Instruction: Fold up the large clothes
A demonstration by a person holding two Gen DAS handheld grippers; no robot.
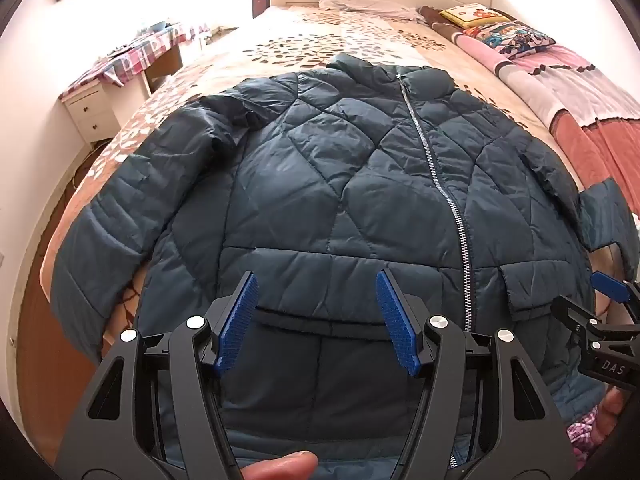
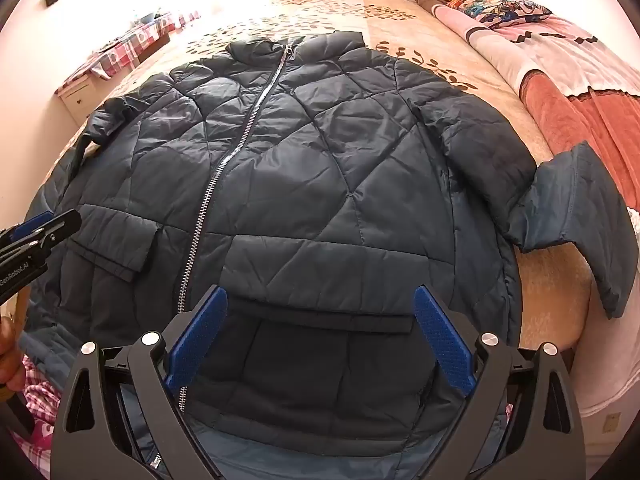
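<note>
A dark teal quilted puffer jacket [image 1: 340,184] lies front up on the bed, zipped, collar toward the headboard; it also shows in the right wrist view [image 2: 320,184]. Its one sleeve [image 1: 104,232] hangs toward the bed's left edge. The other sleeve [image 2: 568,208] is bent outward on the right. My left gripper [image 1: 316,312] is open and empty above the left pocket flap near the hem. My right gripper [image 2: 320,328] is open and empty above the right pocket flap. Each gripper's tip shows at the edge of the other's view.
The bed [image 1: 320,32] has a leaf-patterned cover. Folded pink and red blankets [image 1: 580,92] and cartoon pillows [image 1: 512,32] lie along its right side. A white nightstand [image 1: 88,112] and a desk with checked cloth [image 1: 136,52] stand left of the bed.
</note>
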